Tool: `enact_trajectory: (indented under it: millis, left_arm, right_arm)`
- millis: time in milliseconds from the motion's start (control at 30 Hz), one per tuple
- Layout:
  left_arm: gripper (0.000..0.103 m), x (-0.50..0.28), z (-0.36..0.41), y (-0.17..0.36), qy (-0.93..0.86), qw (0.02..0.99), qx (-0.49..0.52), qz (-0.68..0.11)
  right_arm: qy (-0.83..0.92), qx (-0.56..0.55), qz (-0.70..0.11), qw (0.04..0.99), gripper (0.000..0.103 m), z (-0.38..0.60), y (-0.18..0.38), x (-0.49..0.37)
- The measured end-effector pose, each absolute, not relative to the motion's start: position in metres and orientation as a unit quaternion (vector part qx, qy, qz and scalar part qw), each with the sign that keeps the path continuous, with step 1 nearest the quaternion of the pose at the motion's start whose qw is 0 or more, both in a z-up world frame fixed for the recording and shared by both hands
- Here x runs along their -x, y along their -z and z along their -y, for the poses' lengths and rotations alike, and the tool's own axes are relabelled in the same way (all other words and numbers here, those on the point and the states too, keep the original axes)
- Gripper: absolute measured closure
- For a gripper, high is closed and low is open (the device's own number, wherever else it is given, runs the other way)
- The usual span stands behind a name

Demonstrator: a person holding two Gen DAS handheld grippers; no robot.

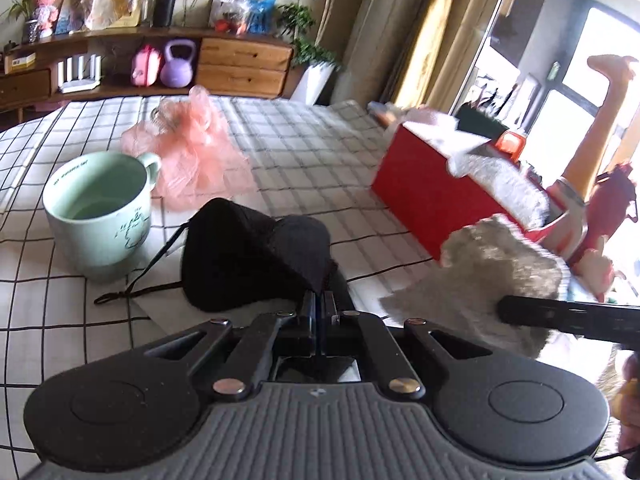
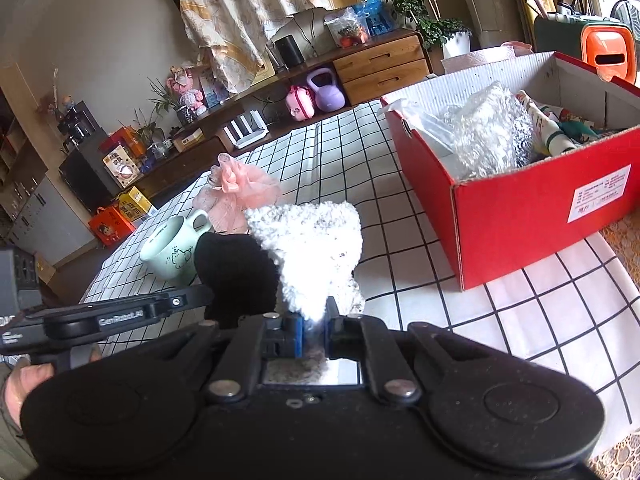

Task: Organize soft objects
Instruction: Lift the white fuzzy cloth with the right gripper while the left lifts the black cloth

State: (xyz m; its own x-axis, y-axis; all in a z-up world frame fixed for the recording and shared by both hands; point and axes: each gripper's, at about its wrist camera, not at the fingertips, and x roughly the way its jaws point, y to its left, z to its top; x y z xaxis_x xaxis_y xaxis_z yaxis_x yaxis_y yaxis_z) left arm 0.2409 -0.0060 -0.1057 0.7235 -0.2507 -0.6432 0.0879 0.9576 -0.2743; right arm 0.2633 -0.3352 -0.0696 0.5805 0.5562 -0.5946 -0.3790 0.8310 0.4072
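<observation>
Your left fingers (image 1: 320,300) pinch the black fabric face mask (image 1: 256,252) at frame centre, while your right fingers (image 2: 314,330) clamp the fluffy white knitted piece (image 2: 316,248) left of the red cardboard box (image 2: 520,216).

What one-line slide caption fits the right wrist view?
Right gripper lifts a fluffy white cloth near the red box.

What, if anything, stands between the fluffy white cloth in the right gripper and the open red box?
Nothing visible does. The right gripper pinches the fluffy white cloth, and only bare checked tablecloth lies between it and the red box, which is open on top. The mug stands on the other side.
</observation>
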Motion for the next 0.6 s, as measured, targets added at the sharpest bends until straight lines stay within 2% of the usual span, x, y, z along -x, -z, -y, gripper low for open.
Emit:
enact_trajectory:
  millis: [333,600]
  left_arm:
    - [0.098,-0.259,-0.005,0.128,0.074,0.908,0.125,-0.393]
    - [0.097,-0.264,-0.014,0.136,0.073,0.907,0.143,-0.389]
  right_arm:
    - [-0.266,-0.127,-0.382,0.876,0.094,0.338,0.08,-0.267]
    - [-0.268,-0.132,-0.395,0.869,0.094,0.333,0.091,-0.273]
